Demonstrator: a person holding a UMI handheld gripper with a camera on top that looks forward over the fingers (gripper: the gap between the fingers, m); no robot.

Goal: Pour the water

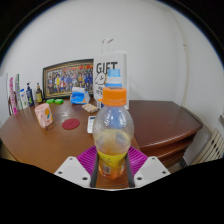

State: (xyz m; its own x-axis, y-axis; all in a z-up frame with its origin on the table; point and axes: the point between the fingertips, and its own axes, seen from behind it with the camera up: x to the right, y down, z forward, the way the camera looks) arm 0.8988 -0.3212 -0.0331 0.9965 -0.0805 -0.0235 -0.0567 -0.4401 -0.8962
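A clear plastic bottle with an orange cap and a yellow label stands upright between the two fingers of my gripper. Both magenta pads press against its lower sides, so the gripper is shut on it. The bottle holds some liquid at the bottom. It appears raised over the near part of the brown wooden table. A round red coaster-like disc lies on the table beyond and left of the bottle.
Behind the bottle stands a white gift bag and a blue-lidded container. An orange carton, small bottles and a framed picture sit at the left by the wall. A remote lies mid-table.
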